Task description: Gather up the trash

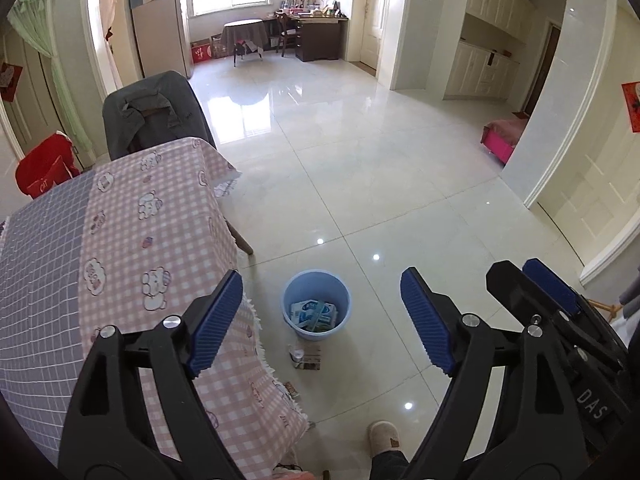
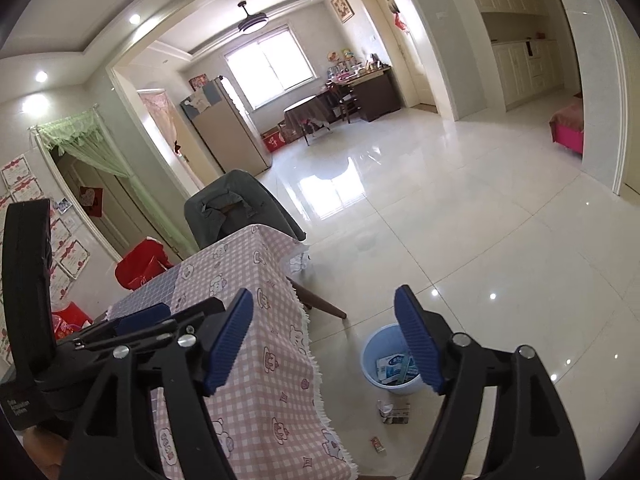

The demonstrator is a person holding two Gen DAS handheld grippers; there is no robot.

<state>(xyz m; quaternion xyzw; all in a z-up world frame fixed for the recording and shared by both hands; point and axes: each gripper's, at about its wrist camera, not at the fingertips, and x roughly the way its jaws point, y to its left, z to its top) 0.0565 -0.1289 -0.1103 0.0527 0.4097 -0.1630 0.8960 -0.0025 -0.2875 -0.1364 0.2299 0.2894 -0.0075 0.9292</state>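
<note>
- The left gripper [image 1: 322, 322] is hanging above the floor with its jaws standing wide apart and nothing between them; the right gripper [image 2: 324, 344] is doing the same, also empty.
- The blue bin [image 1: 317, 305] is standing on the tiled floor [image 1: 380, 168] just beside the draped table [image 1: 120, 220], and it is already holding a blue-and-white package [image 1: 314, 314].
- A crumpled carton [image 1: 305, 357] is lying on the tiles just in front of the bin, and a small wrapper [image 2: 377, 445] is lying nearer the person, close to the tablecloth's fringe [image 1: 260, 344].
- The carton is looking flattened, so the pads are likely to be scraping the glossy tile and pushing it away instead of pinching it.
- The wrapper is sitting partly against the fringe, so a grab there is risking a catch on the cloth, dragging it off the table.
- Both grippers are crowding the same patch, so they are liable to be knocking together on the way down.
- The person's slipper [image 1: 384, 434] is standing near the litter; a step could be kicking it under the table.
- The light bin is prone to tipping if a finger clips its rim during the drop.
</note>
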